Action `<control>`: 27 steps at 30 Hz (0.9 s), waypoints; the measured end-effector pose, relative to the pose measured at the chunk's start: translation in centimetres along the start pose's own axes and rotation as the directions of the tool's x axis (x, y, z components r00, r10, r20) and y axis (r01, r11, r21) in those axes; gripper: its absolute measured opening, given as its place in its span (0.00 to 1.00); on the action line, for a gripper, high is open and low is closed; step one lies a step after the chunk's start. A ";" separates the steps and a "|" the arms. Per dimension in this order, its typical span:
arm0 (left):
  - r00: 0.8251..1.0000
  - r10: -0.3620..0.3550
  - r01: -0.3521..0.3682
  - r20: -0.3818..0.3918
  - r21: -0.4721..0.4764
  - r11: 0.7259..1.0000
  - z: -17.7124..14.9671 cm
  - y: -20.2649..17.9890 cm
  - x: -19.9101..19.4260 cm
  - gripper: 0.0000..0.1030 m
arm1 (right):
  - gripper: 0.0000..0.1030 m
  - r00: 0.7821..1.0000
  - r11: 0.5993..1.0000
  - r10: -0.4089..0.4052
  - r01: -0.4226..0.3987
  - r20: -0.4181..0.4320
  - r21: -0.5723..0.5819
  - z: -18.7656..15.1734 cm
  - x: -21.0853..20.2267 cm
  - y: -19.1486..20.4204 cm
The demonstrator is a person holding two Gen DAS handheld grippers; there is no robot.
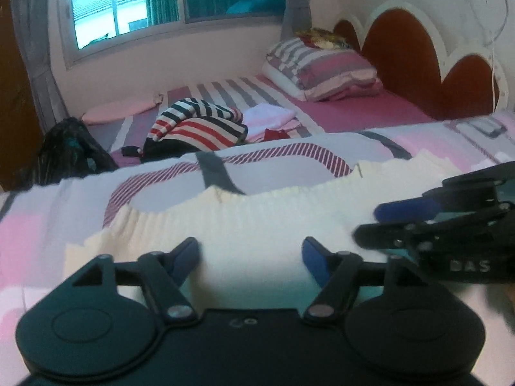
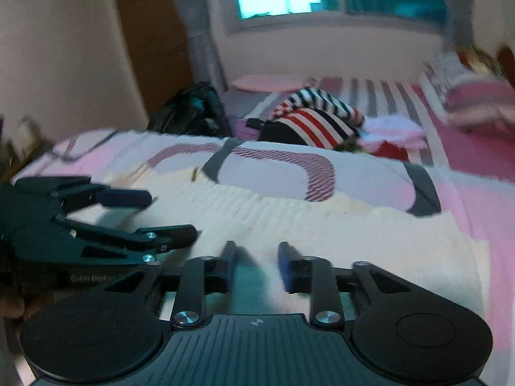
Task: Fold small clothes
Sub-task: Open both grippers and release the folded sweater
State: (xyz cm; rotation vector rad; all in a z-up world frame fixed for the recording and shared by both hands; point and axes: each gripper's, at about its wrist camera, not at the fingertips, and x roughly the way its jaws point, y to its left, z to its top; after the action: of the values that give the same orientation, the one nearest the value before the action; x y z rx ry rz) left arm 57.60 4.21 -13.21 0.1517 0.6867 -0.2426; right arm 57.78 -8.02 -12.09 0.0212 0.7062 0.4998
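Near edge of cream knit garment (image 1: 257, 222) hidden beneath left gripper (image 1: 250, 257) body. Right gripper (image 1: 367, 222) cut off by right frame edge, wrist unseen. Right wrist view motion-blurred: pillows (image 2: 466, 96) far right of right gripper (image 2: 256, 263) smeared, pattern unreadable. Dark bag (image 2: 193, 112) beyond left gripper (image 2: 170, 215), contents indistinguishable. Lettering on left gripper body too blurred to read.

Cream ribbed knit garment (image 1: 257, 222), spread flat across the patterned bedcover (image 1: 199, 186), ribbed edge wavy
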 end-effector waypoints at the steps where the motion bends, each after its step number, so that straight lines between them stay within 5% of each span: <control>1: 1.000 -0.002 0.002 0.002 -0.017 1.000 -0.4 0.9 -0.4 0.75 | 0.31 1.000 1.000 0.001 -0.001 -0.002 -0.022 -0.3 -0.3 -0.2; 3: 0.999 0.040 -0.040 0.011 -0.056 0.998 -1.4 3.4 -1.4 0.76 | 0.31 0.998 0.998 -0.064 0.064 0.004 -0.024 -0.9 -1.2 -2.2; 6: 0.996 0.086 -0.084 0.008 -0.152 0.985 -3.1 7.2 -3.4 0.78 | 0.30 0.980 0.972 -0.199 0.196 0.010 0.132 -2.2 -3.6 -8.1; 9: 0.995 0.104 -0.103 -0.004 -0.184 0.977 -3.0 8.2 -3.9 0.78 | 0.30 0.991 0.961 -0.132 0.123 0.020 0.249 -2.9 -5.3 -11.0; 11: 0.987 0.157 -0.153 0.019 -0.138 0.979 -2.3 6.5 -5.1 0.74 | 0.30 0.984 0.962 -0.170 0.155 0.050 0.225 -2.2 -6.5 -9.5; 13: 0.989 0.124 -0.117 0.077 -0.088 0.989 -1.9 3.7 -6.7 0.76 | 0.30 0.989 0.982 -0.099 0.079 0.109 0.172 -2.0 -7.8 -6.9; 17: 0.997 0.030 -0.033 0.069 0.043 0.999 -1.9 -2.8 -7.1 0.76 | 0.30 0.998 0.998 0.041 -0.043 0.048 0.039 -2.6 -6.2 -0.9; 19: 0.998 0.054 -0.054 0.010 0.062 0.997 -2.5 -4.6 -5.8 0.74 | 0.30 0.999 0.999 0.051 -0.051 -0.012 -0.016 -3.5 -4.7 1.5; 22: 1.000 0.021 -0.021 0.004 -0.056 0.998 -3.7 -3.0 -5.1 0.77 | 0.30 1.000 1.000 0.015 -0.015 0.003 -0.024 -4.9 -4.1 2.0; 27: 0.997 0.076 -0.076 -0.010 -0.048 0.996 -4.3 -0.6 -7.1 0.77 | 0.30 0.999 0.999 -0.045 0.045 -0.025 -0.005 -4.5 -6.2 -0.3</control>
State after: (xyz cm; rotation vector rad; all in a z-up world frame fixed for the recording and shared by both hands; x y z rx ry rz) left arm 49.51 5.76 -11.96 0.1322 0.6927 -0.1525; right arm 51.08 -11.76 -11.73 -0.0049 0.7286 0.4592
